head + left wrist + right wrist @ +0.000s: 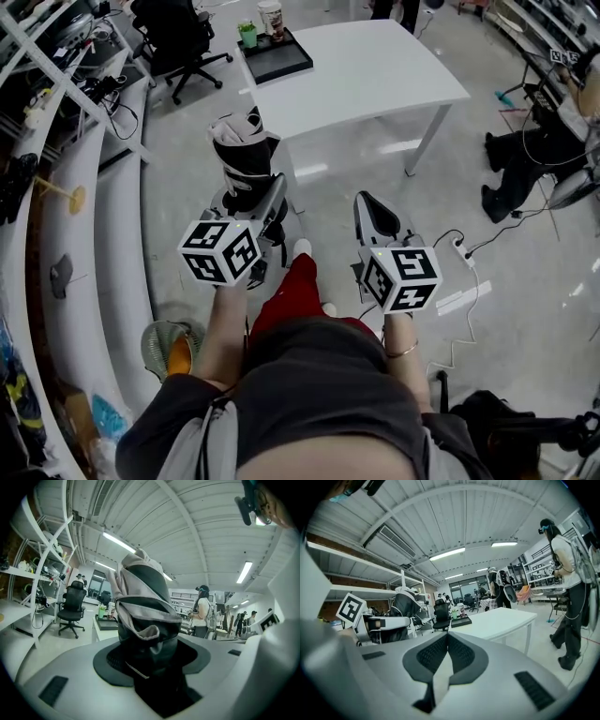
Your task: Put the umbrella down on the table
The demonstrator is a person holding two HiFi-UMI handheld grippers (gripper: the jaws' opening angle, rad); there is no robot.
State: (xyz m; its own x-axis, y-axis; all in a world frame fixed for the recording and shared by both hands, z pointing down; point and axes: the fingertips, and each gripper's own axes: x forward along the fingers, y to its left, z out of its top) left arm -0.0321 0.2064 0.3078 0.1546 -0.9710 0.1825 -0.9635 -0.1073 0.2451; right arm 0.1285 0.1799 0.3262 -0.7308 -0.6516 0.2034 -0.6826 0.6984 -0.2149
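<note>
A folded black and grey umbrella (242,155) stands upright in my left gripper (246,195), whose jaws are shut on its lower end. In the left gripper view the umbrella (143,602) fills the middle and rises from between the pads of that gripper (151,656). My right gripper (371,204) is level beside it, shut, with nothing between its jaws (447,638). The white table (375,75) lies ahead of both grippers, across a strip of floor. From the right gripper view I see the table (501,620), the umbrella (404,603) and the left gripper (384,623).
A black tray (275,58) with a cup (271,19) and a green cup (247,35) sits on the table's far left corner. An office chair (178,37) and shelves (56,75) stand at the left. A person (534,150) sits at the right; a power strip (462,251) lies on the floor.
</note>
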